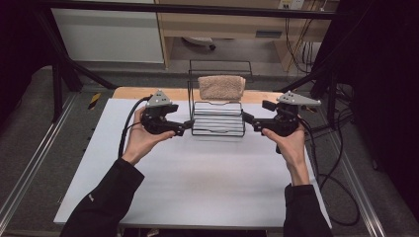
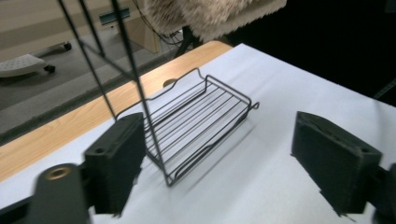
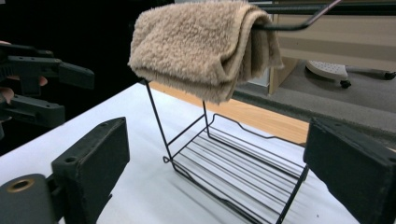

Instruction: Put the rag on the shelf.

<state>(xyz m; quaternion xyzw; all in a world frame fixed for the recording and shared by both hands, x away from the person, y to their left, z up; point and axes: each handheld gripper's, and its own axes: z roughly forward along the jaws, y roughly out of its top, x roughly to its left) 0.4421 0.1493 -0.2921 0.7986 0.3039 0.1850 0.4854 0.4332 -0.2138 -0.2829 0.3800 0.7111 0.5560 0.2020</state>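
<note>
On the white table sheet point(image 1: 197, 177), near its far edge, stands a black wire rack point(image 1: 218, 118) with a slatted bottom tray and a tall back frame; a folded beige towel point(image 1: 221, 87) hangs over the top bar of that frame. From the high view the towel covers the middle of the bar, and the upper frame is hard to separate from the dark floor behind it. The left gripper point(image 1: 188, 124) sits just beside the rack's left end, the right gripper point(image 1: 245, 118) just beside its right end; both point inward at the tray. The left gripper view shows its jaws standing wide apart with nothing between the pads; the rack lies ahead and the near upright wire crosses the left jaw, contact not determinable. The towel is cut off at the top edge there. The right gripper view likewise shows jaws parted and empty, the rack's tray between them but farther off, its lower corner cut by the frame. The opposite gripper appears at the left margin, partly cropped.
</note>
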